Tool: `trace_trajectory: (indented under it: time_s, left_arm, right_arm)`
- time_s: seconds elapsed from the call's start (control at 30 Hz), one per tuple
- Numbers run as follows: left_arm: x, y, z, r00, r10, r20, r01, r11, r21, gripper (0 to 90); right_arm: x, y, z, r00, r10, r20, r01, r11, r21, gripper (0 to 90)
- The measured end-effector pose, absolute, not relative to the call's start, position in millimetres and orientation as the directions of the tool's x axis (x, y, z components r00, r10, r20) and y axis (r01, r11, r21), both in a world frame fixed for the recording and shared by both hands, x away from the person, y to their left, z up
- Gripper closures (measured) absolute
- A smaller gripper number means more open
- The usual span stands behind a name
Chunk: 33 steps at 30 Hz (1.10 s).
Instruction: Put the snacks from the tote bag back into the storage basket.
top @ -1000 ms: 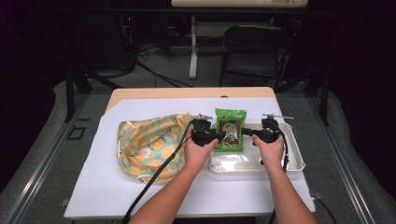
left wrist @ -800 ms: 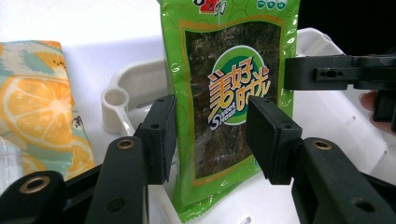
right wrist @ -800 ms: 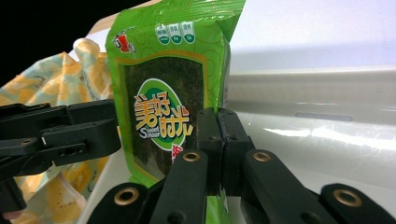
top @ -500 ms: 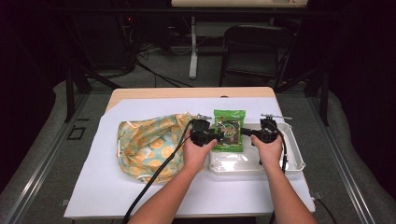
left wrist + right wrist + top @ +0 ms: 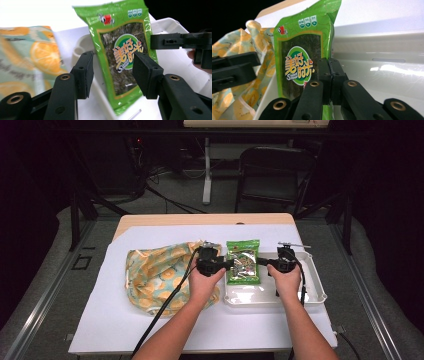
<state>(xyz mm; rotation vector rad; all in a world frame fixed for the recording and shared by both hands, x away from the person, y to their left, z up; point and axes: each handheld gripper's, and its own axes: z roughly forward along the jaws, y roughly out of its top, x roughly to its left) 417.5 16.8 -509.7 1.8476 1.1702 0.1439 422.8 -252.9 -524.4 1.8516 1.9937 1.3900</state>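
Nearest the camera in the high view, two bare forearms came up from the bottom edge over the white sheet covering the table (image 5: pixel 150 330). The left hand-held gripper (image 5: pixel 226 265) sat at the left edge of the flat green foil snack packet with the dark seaweed window (image 5: pixel 243 262), its black cable trailing back down toward the person. From the left gripper view, its jaws stood apart, one on either side of the packet (image 5: pixel 125 55), with clear gaps between pads and wrapper, so no grip there.

Over on the other side, the right hand-held gripper (image 5: pixel 263 262) was clamped on the packet's right edge. In the right gripper view the two jaws were pressed tight together with the green wrapper (image 5: pixel 299 62) pinched between them, and the packet stood upright in front of the lens.

The packet was held between the two grippers, above the left end of the shallow white rectangular plastic tray (image 5: pixel 310 295), just beside the soft cloth bag printed with orange slices on a pale teal ground (image 5: pixel 155 275), which lay slumped on the sheet to the left.

Farther off, the bare wooden table edge (image 5: pixel 200 219) showed beyond the sheet, and past that a dark chair (image 5: pixel 275 170) on the grey floor.
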Motion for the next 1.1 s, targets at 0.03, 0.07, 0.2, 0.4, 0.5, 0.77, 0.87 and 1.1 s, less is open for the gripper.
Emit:
trace_trajectory:
  time_s: [0.03, 0.07, 0.2, 0.4, 0.5, 0.77, 0.87, 1.1]
  left_arm:
    - [417, 20, -509, 0.542, 0.768, -0.342, 0.658, -0.134, 0.741, 51.3]
    - [416, 22, -509, 0.540, 0.768, -0.344, 0.657, -0.129, 0.743, 51.2]
    - [414, 33, -507, 0.534, 0.768, -0.354, 0.654, -0.110, 0.749, 51.2]
    - [410, 47, -503, 0.532, 0.770, -0.353, 0.645, -0.098, 0.758, 50.7]
    - [408, 53, -500, 0.536, 0.769, -0.348, 0.638, -0.100, 0.764, 50.4]
    - [401, 69, -492, 0.532, 0.781, -0.327, 0.616, -0.091, 0.783, 49.8]
    - [398, 75, -490, 0.535, 0.785, -0.313, 0.609, -0.101, 0.787, 49.3]
    - [385, 105, -482, 0.531, 0.804, -0.267, 0.577, -0.113, 0.809, 48.3]
  right_arm:
    - [423, -251, -525, -0.258, 0.831, 0.493, 0.749, -0.150, 0.645, 89.5]
    - [424, -250, -526, -0.257, 0.832, 0.492, 0.752, -0.147, 0.642, 89.5]
    - [424, -248, -526, -0.251, 0.833, 0.493, 0.762, -0.145, 0.631, 89.4]
    - [424, -244, -529, -0.242, 0.843, 0.481, 0.778, -0.127, 0.615, 86.0]
    - [423, -244, -528, -0.243, 0.840, 0.486, 0.781, -0.127, 0.611, 78.6]
    - [418, -244, -520, -0.256, 0.865, 0.431, 0.739, -0.112, 0.664, 70.1]
    - [415, -242, -516, -0.266, 0.877, 0.401, 0.712, -0.101, 0.695, 68.0]
    - [407, -227, -504, -0.346, 0.874, 0.341, 0.675, -0.020, 0.737, 61.7]
